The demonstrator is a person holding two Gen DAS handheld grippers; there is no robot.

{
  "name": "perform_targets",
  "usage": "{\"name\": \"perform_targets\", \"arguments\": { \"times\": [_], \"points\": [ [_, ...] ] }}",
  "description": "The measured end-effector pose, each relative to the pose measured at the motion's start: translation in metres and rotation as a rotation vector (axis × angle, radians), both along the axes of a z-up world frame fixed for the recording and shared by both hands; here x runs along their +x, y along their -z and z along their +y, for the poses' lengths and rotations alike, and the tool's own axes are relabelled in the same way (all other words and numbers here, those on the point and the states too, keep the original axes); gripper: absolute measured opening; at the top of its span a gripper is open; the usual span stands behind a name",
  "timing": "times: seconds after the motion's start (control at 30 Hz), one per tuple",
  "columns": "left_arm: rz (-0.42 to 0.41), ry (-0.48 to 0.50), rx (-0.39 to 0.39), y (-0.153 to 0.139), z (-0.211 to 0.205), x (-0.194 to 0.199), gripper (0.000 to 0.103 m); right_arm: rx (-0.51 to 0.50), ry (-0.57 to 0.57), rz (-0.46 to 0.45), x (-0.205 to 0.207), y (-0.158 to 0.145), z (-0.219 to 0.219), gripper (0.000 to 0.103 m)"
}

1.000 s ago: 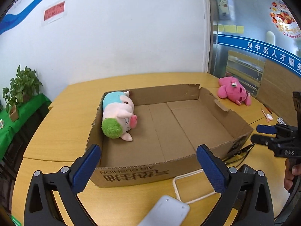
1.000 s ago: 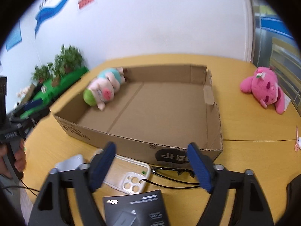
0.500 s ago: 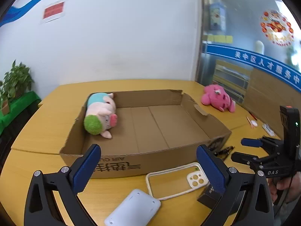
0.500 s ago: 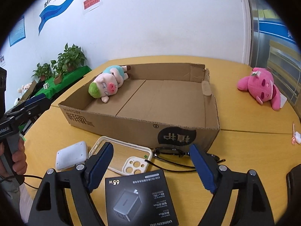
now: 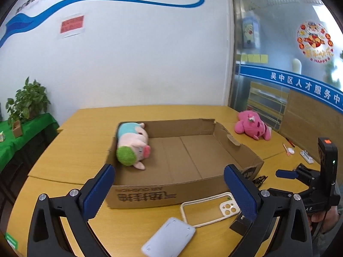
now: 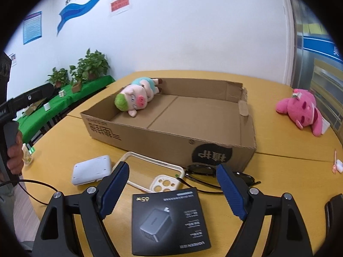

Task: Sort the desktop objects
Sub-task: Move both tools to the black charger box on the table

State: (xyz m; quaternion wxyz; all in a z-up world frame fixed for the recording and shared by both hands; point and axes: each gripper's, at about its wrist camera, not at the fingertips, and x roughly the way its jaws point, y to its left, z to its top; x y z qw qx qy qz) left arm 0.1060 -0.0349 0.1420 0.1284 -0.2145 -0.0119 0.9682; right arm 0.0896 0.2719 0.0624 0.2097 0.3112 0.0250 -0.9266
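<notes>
An open cardboard box [image 5: 163,194] [image 6: 163,141] lies on the round wooden table, and a pig plush with green hair [image 5: 133,147] [image 6: 135,96] rests in its far left corner. In front of the box lie a clear phone case [image 5: 211,208] [image 6: 158,176], a white flat device [image 5: 169,238] [image 6: 92,170], black sunglasses [image 6: 205,172] and a black charger box [image 6: 169,218]. A pink plush [image 5: 253,127] [image 6: 300,109] lies on the table right of the box. My left gripper [image 5: 169,192] is open and empty above the box's near wall. My right gripper [image 6: 172,190] is open and empty over the charger box.
Potted plants [image 6: 90,64] stand on a green-covered bench [image 5: 19,137] at the left. Small items [image 5: 289,150] lie at the table's right edge. A hand [image 6: 12,156] holds the other gripper at the left edge of the right wrist view.
Both grippers have pulled back from the box, so the phone case, white device and charger box came into view. The right gripper's jaws opened wider.
</notes>
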Motion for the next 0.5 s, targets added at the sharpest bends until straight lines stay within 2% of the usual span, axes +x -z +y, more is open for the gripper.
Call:
{"name": "perform_targets", "arguments": {
  "times": [0.1,0.17,0.3,0.4,0.5],
  "points": [
    [-0.031,0.018,0.031,-0.006,-0.023,0.015,0.103,-0.020,-0.058,-0.013,0.007,0.004,0.001,0.084],
    [-0.056,0.046,0.039,-0.005,-0.032,0.022,0.103,-0.024,-0.105,-0.055,0.012,0.013,0.007,0.084],
    [-0.123,0.112,0.099,0.004,-0.035,0.020,0.103,0.059,-0.137,-0.151,0.023,0.038,0.023,0.084],
    [-0.204,0.224,0.120,0.020,-0.014,-0.002,0.103,0.078,-0.108,-0.201,0.025,0.050,0.036,0.084],
    [-0.306,0.395,0.157,0.042,0.021,-0.032,0.103,0.043,-0.099,-0.236,0.023,0.060,0.034,0.084]
  ]
}}
